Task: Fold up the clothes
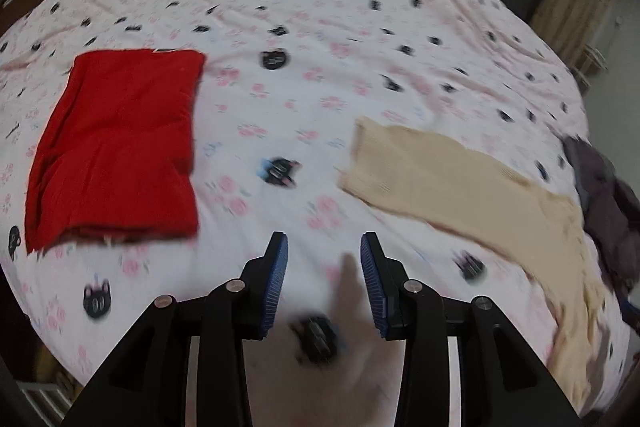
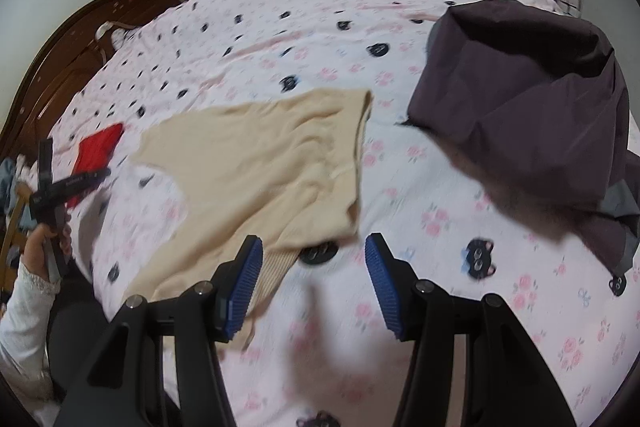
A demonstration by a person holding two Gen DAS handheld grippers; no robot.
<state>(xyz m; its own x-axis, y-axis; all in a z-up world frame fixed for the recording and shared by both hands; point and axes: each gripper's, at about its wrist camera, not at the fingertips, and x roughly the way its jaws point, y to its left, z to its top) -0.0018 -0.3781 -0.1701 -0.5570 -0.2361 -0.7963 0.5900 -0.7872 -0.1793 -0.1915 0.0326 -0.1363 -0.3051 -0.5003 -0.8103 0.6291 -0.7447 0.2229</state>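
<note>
A wide bed covered by a pale pink sheet printed with black cat faces and pink flowers [image 1: 320,27] fills both views and carries everything else. On its right part, in the right wrist view, a dark plum-grey jacket of smooth fabric [image 2: 532,107] lies in a crumpled heap, well apart from the other clothes. Beside it toward the middle lies a beige knitted sweater [image 2: 260,163], spread flat and unfolded; in the left wrist view its long axis runs diagonally from mid-bed down to the near right edge [image 1: 460,183], and its ribbed hem sits just by the right tool. On the left part a red knitted garment folded into a neat rectangle [image 1: 116,147] lies with its long axis pointing away from the near edge, apart from the sweater, with bare sheet between them. The left gripper [image 1: 324,275] hangs over bare sheet with its blue-padded jaws spread and nothing in them. The right gripper [image 2: 314,283] is likewise spread wide and holds nothing, its left pad over the sweater's hem.
</note>
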